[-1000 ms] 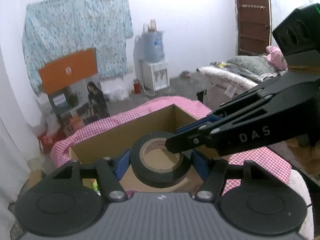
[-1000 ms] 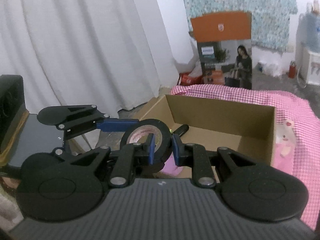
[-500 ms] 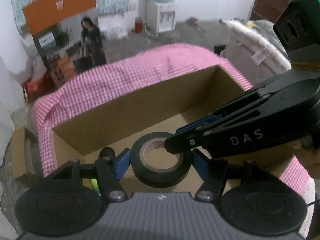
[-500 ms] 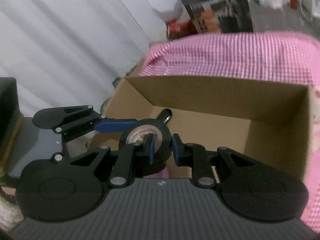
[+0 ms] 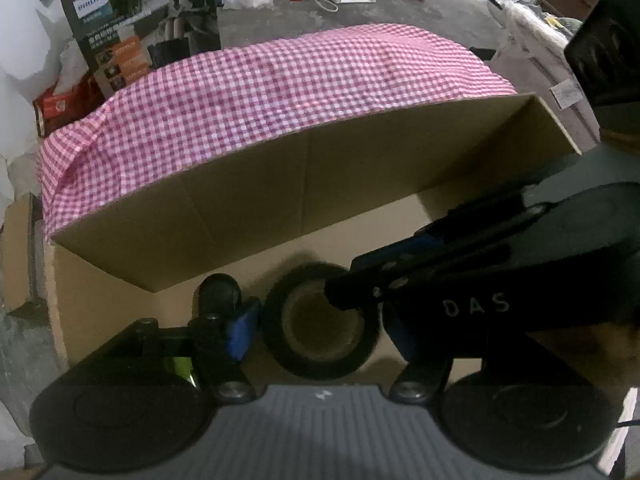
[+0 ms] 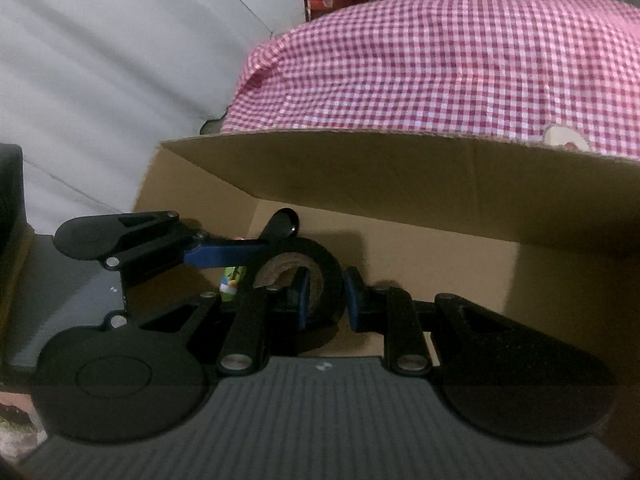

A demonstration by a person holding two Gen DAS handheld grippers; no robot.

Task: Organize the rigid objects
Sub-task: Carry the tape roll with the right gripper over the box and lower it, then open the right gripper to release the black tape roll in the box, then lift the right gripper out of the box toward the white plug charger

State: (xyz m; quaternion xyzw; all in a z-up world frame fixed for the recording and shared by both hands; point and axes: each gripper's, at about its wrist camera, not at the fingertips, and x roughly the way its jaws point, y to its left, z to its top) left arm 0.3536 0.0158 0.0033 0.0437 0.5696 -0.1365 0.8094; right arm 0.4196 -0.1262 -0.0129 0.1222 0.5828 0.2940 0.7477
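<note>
Inside the box [image 5: 248, 200], low over its floor, a tape roll [image 5: 320, 336] sits between the spread fingers of the left claw [image 5: 320, 330], while the right claw [image 6: 324, 298] pinches the roll's wall (one finger through the core). A gingham cloth [image 5: 280, 92] covers the counter beyond.

I see the roll of black tape [image 5: 320, 330] low inside the open cardboard box [image 5: 304, 184], its tan cardboard core facing up toward my left camera. From my right camera the same roll [image 6: 316, 280] stands tilted on edge, part of its wall pinched between two blue pads. The box is plain brown, flaps out of sight, its far wall [image 6: 400, 176] upright. A black cylindrical item [image 5: 218, 290] lies just beside the roll on the box floor (its identity I cannot tell).
</note>
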